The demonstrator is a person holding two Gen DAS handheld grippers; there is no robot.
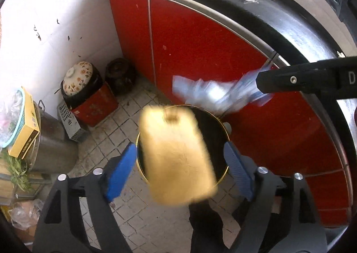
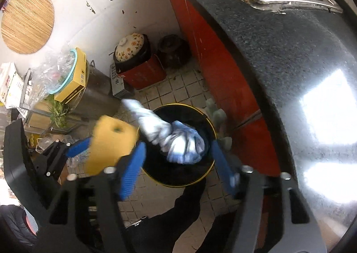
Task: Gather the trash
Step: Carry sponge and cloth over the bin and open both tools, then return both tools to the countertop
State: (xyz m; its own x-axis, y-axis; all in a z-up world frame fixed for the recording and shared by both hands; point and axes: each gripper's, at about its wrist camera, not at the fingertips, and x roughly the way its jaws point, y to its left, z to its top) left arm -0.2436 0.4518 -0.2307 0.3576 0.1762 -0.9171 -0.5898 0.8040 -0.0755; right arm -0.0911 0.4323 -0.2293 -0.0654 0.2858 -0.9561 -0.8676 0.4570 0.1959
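Both tools stand with fingers spread and nothing between the pads: the left tool [image 1: 180, 168] above a blurred yellow sponge [image 1: 178, 154], the right tool [image 2: 177, 168] above a crumpled blue-white wrapper [image 2: 178, 141]. Both pieces appear airborne over the black bin [image 2: 178, 177] on the floor. The sponge sits toward the rim, so it may clip it and bounce onto the tiles.

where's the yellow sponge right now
The yellow sponge is in mid-air between the open jaws of the left gripper, just over the black bin on the tiled floor beside the red cabinet.
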